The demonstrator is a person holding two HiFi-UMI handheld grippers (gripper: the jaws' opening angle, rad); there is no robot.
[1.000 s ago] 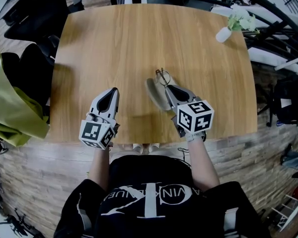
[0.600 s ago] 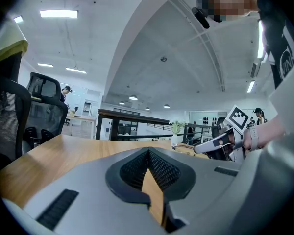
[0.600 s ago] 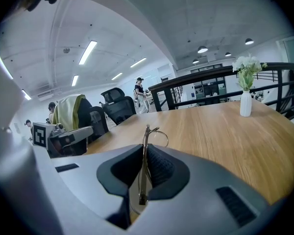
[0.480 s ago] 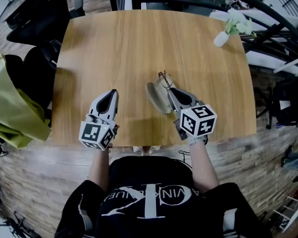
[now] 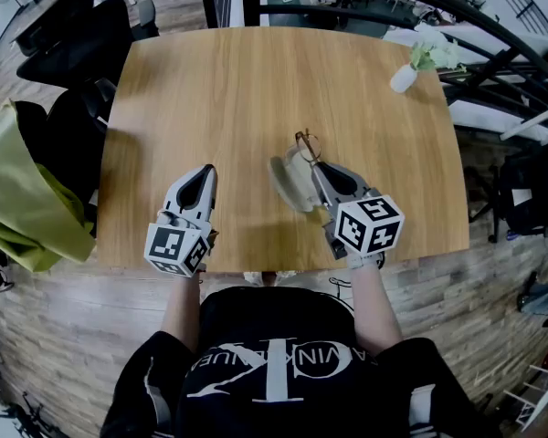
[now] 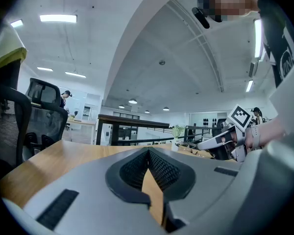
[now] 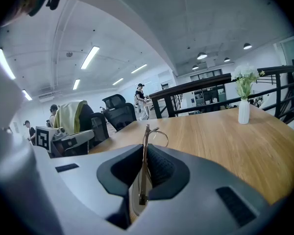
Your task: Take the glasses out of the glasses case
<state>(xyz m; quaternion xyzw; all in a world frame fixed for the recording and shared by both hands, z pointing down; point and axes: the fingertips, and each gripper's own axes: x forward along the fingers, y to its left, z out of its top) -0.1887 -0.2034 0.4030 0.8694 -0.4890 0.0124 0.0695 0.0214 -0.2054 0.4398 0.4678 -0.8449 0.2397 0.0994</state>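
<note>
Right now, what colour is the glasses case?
Grey; the glasses case shows best in the head view.

Head view: the right gripper (image 5: 315, 164) covered the near part of the glasses (image 5: 303, 142). Only a thin wire loop showed beyond its tips, too small to tell lens from temple. The glasses case (image 5: 285, 181) was partly hidden under that gripper's left flank. Right gripper view: the case showed only as a pale sliver between the jaws, shape indeterminable.
</note>
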